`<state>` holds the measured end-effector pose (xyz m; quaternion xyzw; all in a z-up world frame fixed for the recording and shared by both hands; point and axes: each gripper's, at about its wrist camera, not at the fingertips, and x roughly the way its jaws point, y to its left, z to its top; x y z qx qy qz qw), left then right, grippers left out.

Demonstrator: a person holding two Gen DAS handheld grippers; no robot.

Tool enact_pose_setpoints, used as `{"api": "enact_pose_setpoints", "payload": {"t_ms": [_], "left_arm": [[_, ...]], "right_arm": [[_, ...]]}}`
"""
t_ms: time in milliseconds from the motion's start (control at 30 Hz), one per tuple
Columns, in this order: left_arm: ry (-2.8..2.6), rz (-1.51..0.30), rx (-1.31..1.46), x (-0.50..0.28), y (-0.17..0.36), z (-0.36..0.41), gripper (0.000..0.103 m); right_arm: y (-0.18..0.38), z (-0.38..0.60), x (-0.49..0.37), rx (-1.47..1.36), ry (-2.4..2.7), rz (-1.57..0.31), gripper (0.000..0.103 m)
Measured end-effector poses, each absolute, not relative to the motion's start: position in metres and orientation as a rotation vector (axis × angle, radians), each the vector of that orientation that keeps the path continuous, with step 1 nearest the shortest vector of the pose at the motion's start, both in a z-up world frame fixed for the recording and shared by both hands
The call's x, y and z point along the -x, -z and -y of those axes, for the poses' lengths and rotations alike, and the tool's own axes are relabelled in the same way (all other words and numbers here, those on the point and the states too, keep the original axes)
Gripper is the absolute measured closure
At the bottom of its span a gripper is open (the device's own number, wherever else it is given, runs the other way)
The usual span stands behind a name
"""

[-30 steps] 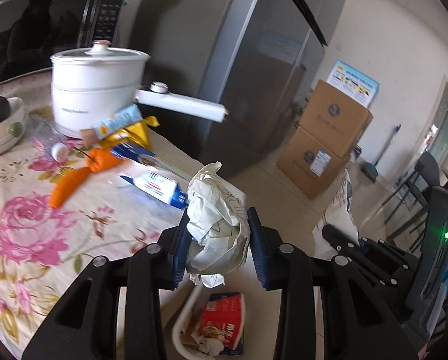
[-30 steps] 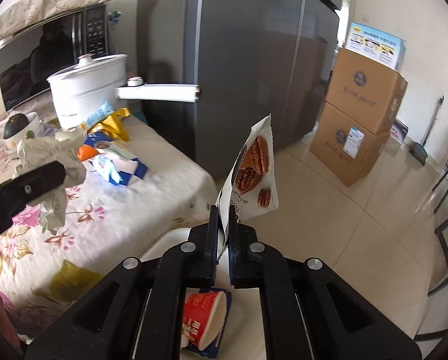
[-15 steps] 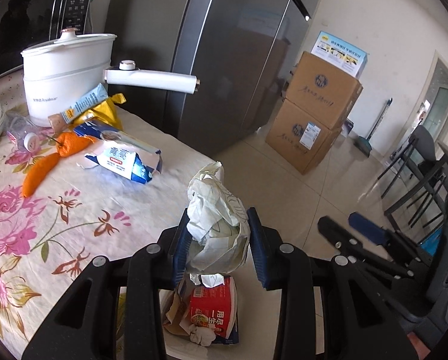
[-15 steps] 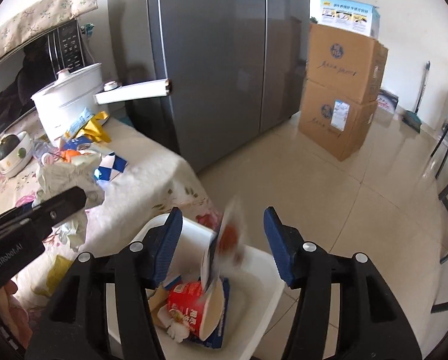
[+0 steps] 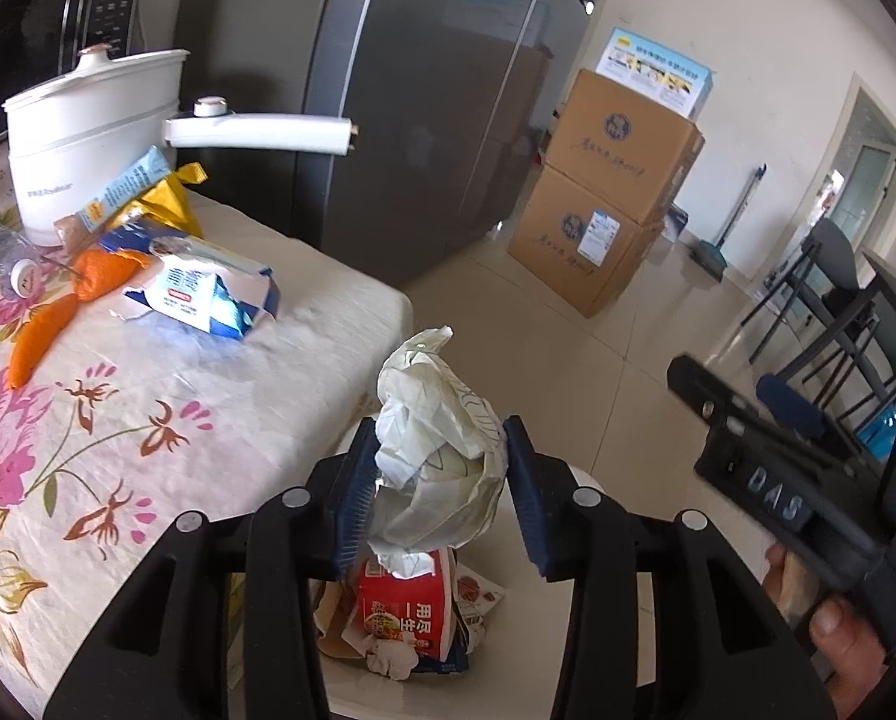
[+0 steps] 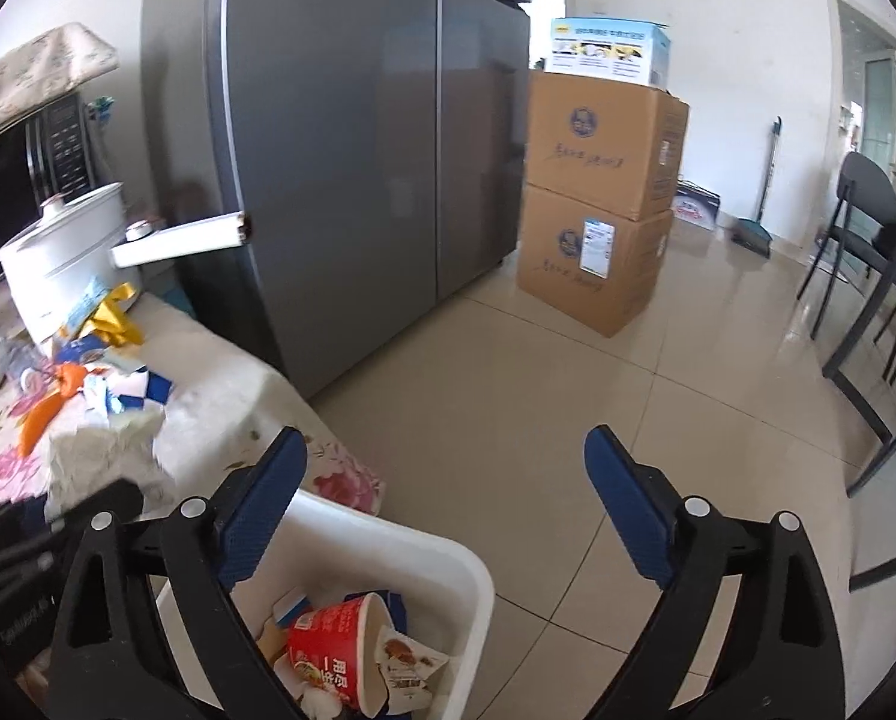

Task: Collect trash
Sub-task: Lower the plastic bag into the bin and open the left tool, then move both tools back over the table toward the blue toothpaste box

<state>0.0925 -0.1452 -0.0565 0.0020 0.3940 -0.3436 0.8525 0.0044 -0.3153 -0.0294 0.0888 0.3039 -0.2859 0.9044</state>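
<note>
A crumpled white paper ball (image 5: 435,396) sits between the blue pads of my left gripper (image 5: 438,429). The jaws are opening, and both pads still touch the paper. It hangs right above the white bin (image 6: 423,546) that stands on the floor by the table corner. In the bin lie a red noodle cup (image 6: 327,648) and a pecan snack bag (image 6: 408,669). My right gripper (image 6: 444,444) hovers over the bin's far edge; its jaws are opening wide with nothing between them. The right wrist view shows the paper (image 6: 99,456) at the left.
On the flowered tablecloth (image 5: 87,420) lie a blue-white carton (image 5: 201,294), orange wrappers (image 5: 45,324) and a yellow wrapper (image 5: 165,204) beside a white pot (image 5: 87,138). A grey fridge (image 6: 357,180), stacked cardboard boxes (image 6: 604,210) and dark chairs (image 6: 868,240) stand around the tiled floor.
The right gripper opened and the snack bag dropped into the bin. The left gripper carried the paper from over the table to above the bin, and its jaws have widened slightly.
</note>
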Motion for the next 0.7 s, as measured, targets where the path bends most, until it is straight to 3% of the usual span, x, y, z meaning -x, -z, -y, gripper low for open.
{"api": "enact_pose_setpoints", "payload": {"t_ms": [233,700], "left_arm": [[0.743,-0.849,-0.038,-0.089,0.064,0.153,0.04],[0.638,-0.842,-0.026,-0.108,0.069,0.136,0.038]], "right_arm": [[0.035,0.317,-0.01,-0.185,0.593,-0.655,0.013],[0.043,0.302,-0.027,-0.168,0.552,-0.695,0.009]]}}
